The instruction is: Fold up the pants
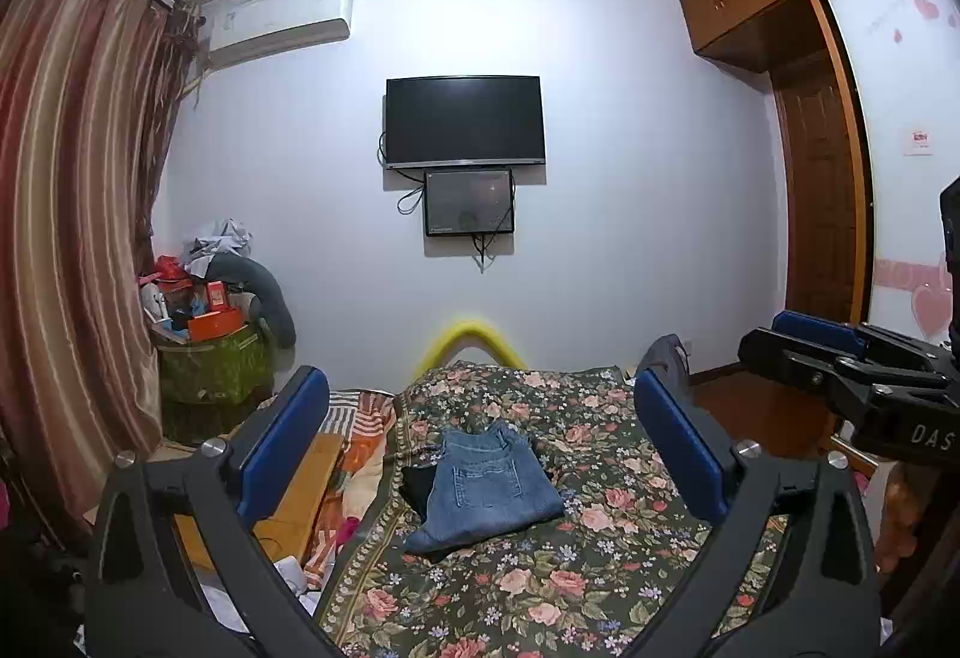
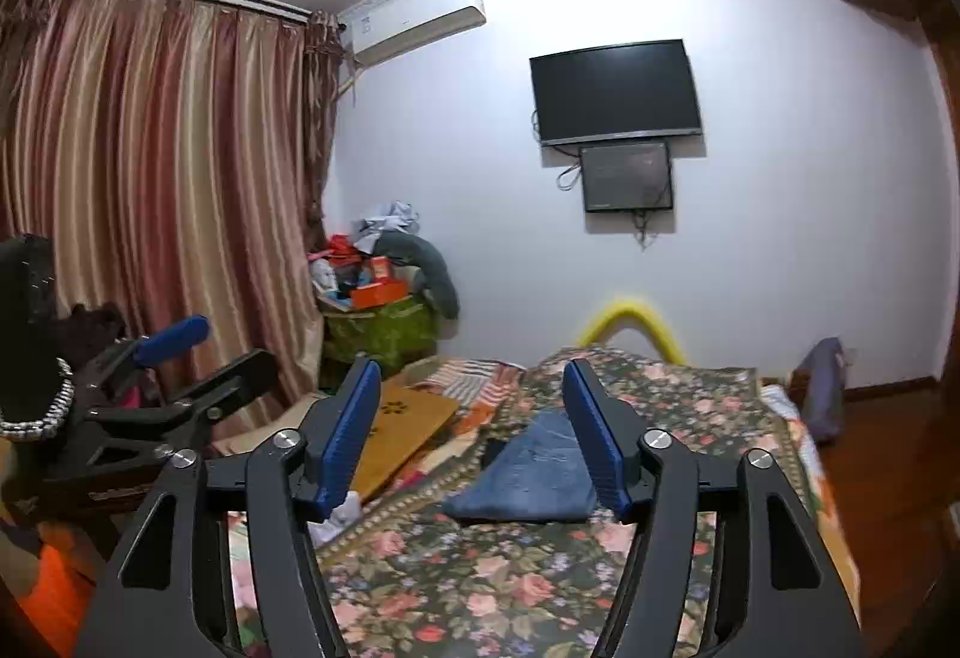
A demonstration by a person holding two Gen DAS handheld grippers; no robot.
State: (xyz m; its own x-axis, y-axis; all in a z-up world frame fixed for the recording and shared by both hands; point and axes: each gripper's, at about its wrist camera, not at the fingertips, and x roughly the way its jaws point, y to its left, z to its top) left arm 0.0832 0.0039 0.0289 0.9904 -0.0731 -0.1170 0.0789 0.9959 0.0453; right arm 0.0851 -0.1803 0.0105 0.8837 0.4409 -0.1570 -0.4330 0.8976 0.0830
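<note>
Pants: blue denim jeans (image 1: 486,484), folded into a compact bundle with a back pocket facing up, lying near the middle of the bed and touched by neither gripper.
Bed: covered by a dark floral bedspread with pink roses (image 1: 600,532); a yellow curved foam piece (image 1: 471,337) stands at its far end.
Left gripper (image 1: 480,448): black frame with blue-padded fingers (image 1: 285,442), spread wide and released, nothing between them, held above the bed short of the jeans.
Right gripper (image 2: 474,436): blue-padded fingers (image 2: 348,436) parted and released, gripping nothing, also hanging short of the jeans.
Wall: a black flat television (image 1: 465,120) with a smaller dark screen (image 1: 469,202) beneath.
</note>
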